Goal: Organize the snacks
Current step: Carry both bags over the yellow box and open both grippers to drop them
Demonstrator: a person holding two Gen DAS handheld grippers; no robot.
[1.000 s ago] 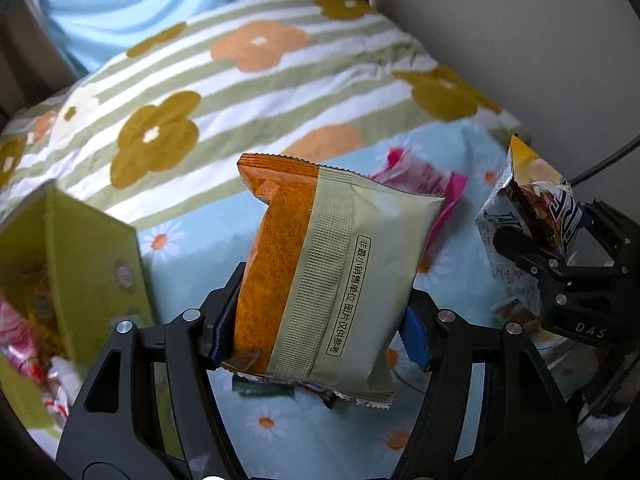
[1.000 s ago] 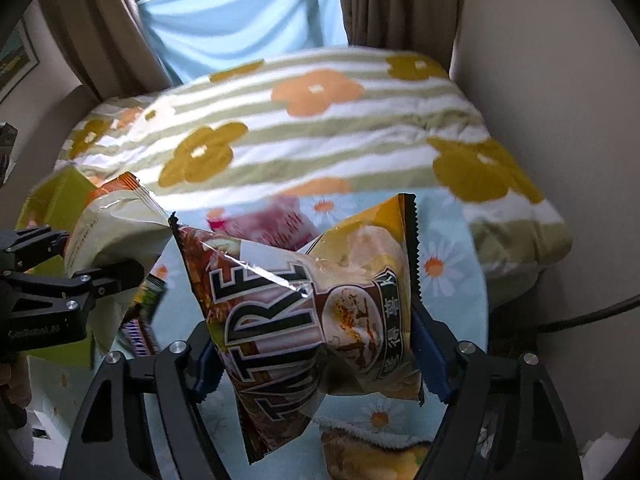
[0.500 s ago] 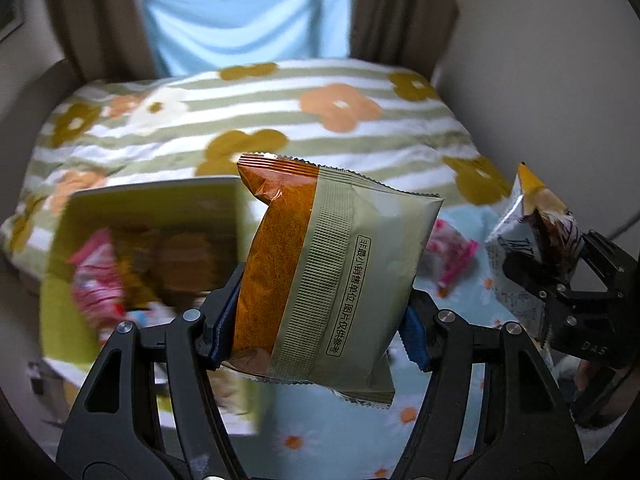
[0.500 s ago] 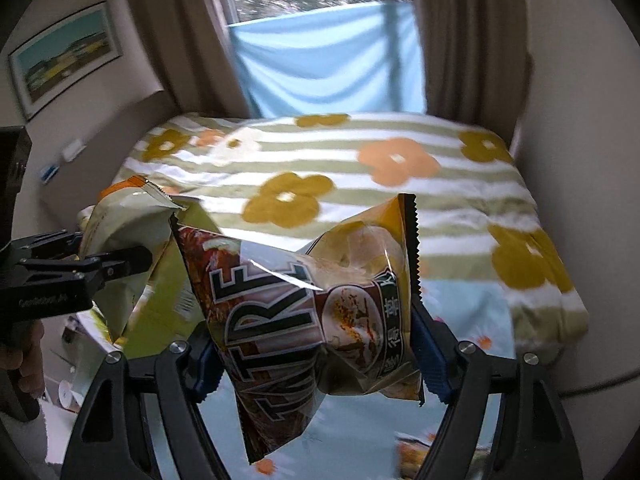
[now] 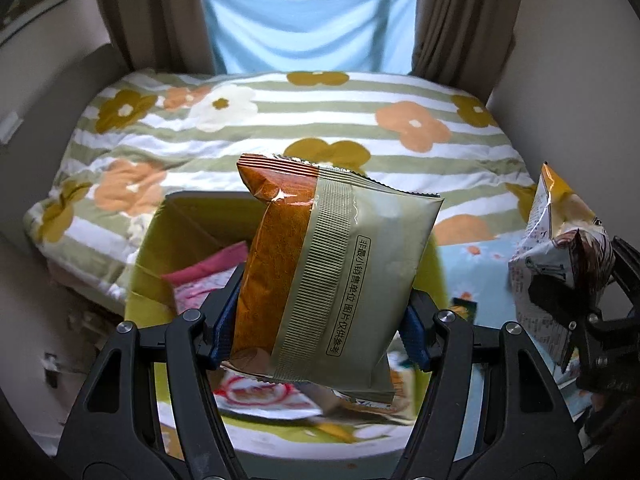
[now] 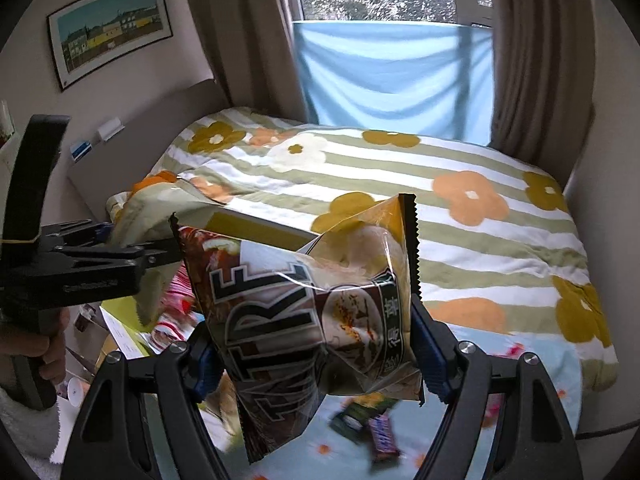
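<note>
My left gripper point(image 5: 320, 332) is shut on an orange and beige snack bag point(image 5: 320, 272), held upright above an open yellow-green box point(image 5: 148, 280) that holds several snack packets. My right gripper point(image 6: 316, 356) is shut on a brown and gold chip bag point(image 6: 308, 312) in the air. That chip bag point(image 5: 556, 272) also shows at the right edge of the left wrist view. The left gripper point(image 6: 100, 256) with its beige bag shows at the left of the right wrist view, over the box point(image 6: 120, 336).
A bed with a striped flower quilt point(image 5: 280, 120) fills the background. A light blue daisy cloth point(image 6: 520, 380) lies at its near end with candy bars point(image 6: 380, 436) on it. Curtains and a window stand behind. Walls close in on both sides.
Both grippers have swung left and tilted up with their bags. The yellow-green box has moved from the left edge to under the left gripper's bag.
</note>
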